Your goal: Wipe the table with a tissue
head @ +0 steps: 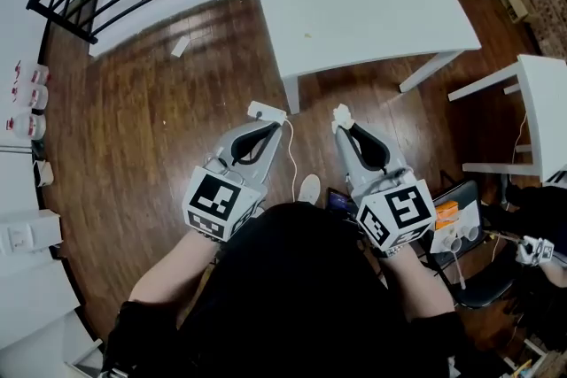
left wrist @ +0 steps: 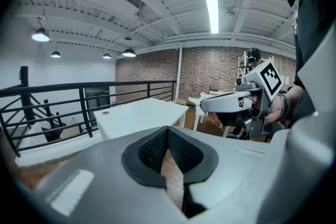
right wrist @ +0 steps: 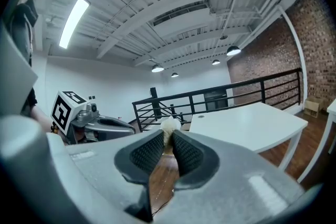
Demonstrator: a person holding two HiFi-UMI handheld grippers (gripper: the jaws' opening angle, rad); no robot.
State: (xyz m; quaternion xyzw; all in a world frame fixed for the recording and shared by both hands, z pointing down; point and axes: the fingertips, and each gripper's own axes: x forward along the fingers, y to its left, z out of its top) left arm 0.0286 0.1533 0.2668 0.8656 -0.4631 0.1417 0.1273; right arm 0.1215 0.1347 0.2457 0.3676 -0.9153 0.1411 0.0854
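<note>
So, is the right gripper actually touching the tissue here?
Touching. The right gripper view shows the right gripper shut on the tissue, which is pinched at its tips.

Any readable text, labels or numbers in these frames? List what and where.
No text is legible in any view.
Left marker cube, right marker cube: black-and-white square patterns, no letters.
Bottles at the left edge: red label marks, too small to read.
Orange box at the right: print too small to read.
Tissue in the tongs of the right gripper: no print.
</note>
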